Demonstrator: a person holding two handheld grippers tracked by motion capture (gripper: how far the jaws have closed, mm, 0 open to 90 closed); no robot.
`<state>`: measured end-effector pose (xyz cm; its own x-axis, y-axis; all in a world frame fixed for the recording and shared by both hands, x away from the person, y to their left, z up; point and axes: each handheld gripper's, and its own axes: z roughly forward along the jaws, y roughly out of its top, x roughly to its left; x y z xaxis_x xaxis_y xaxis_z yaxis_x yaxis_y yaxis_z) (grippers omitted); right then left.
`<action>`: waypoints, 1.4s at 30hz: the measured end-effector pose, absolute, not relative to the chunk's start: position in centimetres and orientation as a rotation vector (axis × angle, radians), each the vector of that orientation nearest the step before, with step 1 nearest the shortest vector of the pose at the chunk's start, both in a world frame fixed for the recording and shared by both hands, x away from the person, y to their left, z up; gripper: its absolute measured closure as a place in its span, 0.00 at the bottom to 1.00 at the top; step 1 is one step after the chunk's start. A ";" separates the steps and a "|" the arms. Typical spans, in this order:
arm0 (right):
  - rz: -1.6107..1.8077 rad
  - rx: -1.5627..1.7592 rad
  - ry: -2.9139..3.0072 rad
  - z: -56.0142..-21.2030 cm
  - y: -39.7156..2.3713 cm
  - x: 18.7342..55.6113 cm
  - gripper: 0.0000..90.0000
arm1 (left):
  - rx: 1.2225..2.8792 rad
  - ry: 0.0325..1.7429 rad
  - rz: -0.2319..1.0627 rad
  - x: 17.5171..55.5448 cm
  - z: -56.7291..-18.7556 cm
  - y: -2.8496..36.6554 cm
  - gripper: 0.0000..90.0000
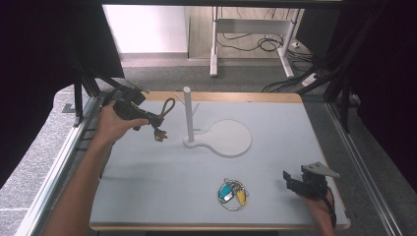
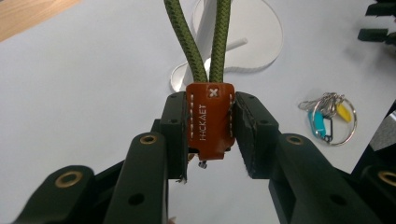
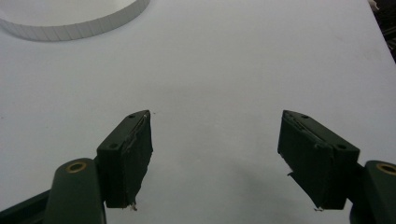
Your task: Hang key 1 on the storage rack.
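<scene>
The white table (image 1: 162,177) fills the middle of the high view, with the white stand (image 1: 223,140) and its upright post at centre. At upper left, the left gripper (image 2: 210,122) clamps the brown leather tab of the green cord loop (image 2: 209,119), held above the table. At lower right, the right gripper (image 3: 215,149) rests with jaws apart, holding nothing. The key ring (image 1: 232,194) lies at lower centre.

Post stand (image 1: 189,118) mid-table, key bunch (image 1: 232,194) in front of it, strap loop (image 1: 162,115) to its left
</scene>
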<state>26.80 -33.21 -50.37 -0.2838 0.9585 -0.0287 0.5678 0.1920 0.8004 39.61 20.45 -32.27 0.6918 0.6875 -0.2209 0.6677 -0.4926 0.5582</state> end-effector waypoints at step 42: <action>0.915 1.414 1.914 -50.5 -33.2 26.8 0.31 | 2.247 1.076 -0.018 44.2 -32.2 19.1 0.74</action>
<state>26.80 -33.19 -50.54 -0.2671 0.9621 -0.0546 0.5617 0.2015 0.8024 44.15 19.13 -32.16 0.6652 0.6951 -0.2727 0.7036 -0.4614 0.5404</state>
